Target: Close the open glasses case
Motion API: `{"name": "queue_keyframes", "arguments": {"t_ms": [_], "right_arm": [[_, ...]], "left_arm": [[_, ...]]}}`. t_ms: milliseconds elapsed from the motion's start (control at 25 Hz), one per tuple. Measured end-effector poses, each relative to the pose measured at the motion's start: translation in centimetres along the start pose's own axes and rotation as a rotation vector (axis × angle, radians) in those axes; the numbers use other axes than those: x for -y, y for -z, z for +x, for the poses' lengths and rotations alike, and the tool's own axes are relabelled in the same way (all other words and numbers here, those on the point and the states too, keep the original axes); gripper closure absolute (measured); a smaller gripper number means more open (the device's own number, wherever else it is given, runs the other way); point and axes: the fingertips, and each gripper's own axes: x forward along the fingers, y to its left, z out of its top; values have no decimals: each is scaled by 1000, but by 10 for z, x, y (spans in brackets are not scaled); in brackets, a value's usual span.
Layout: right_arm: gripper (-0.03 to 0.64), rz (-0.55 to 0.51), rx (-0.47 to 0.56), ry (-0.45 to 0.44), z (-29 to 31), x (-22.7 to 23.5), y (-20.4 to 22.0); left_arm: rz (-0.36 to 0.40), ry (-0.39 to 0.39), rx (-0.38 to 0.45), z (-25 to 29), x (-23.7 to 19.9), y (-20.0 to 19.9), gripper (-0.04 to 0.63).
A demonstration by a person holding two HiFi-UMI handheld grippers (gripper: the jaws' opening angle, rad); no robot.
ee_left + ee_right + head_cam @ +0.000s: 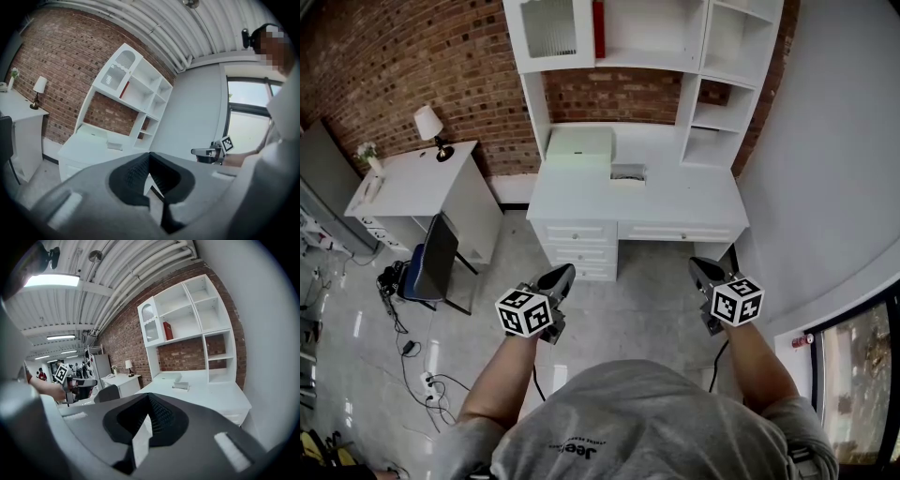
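The open glasses case (627, 172) is a small grey box lying on the white desk (675, 202), to the right of a pale flat box (578, 148). It also shows small and far off as the glasses case (114, 146) in the left gripper view and the glasses case (181, 386) in the right gripper view. My left gripper (561, 275) and right gripper (703, 269) hang over the floor in front of the desk drawers, well short of the case. Both are shut, the left gripper (150, 154) and the right gripper (149, 397) each with nothing between the jaws.
A white hutch with shelves (712, 66) and a red book (598, 28) rises behind the desk. To the left stand a second white desk with a lamp (431, 127) and a dark chair (436, 262). Cables (417, 366) lie on the floor. A grey wall (834, 169) closes the right side.
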Motion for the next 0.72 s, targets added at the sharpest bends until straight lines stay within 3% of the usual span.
{"name": "queue_keyframes", "arguments": {"t_ms": [720], "right_arm": [[611,-51,-10,-83,-50,60,-5]], "left_arm": [[-8,-89,59,41,71,8,599]]}}
